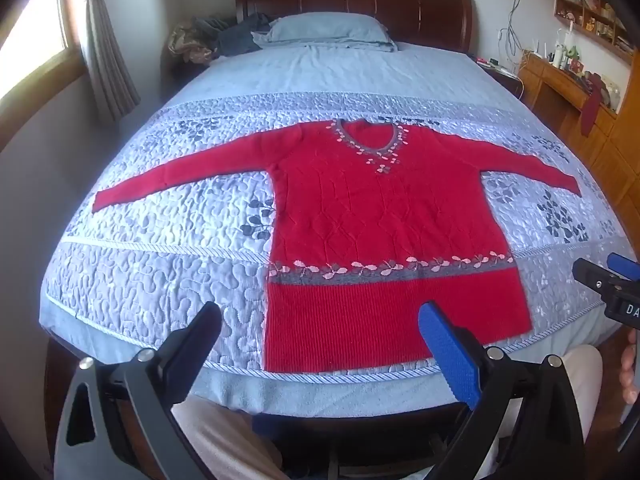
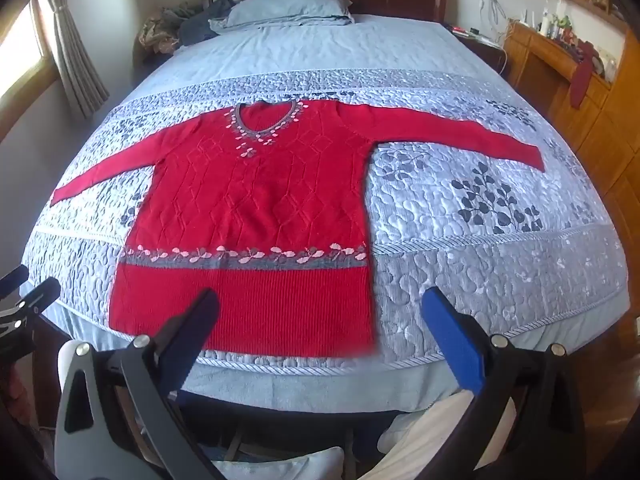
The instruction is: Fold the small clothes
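A red knitted sweater with a grey flowered V-neck and hem band lies flat and face up on the bed, both sleeves spread out sideways; it also shows in the right wrist view. My left gripper is open and empty, held above the near bed edge in front of the sweater's hem. My right gripper is open and empty, in front of the hem's right corner. The right gripper's tip shows at the right edge of the left wrist view.
The quilted blue-grey bedspread covers the bed. A pillow and a dark clothes heap lie by the wooden headboard. A wooden desk with clutter stands at the right, a curtained window at the left.
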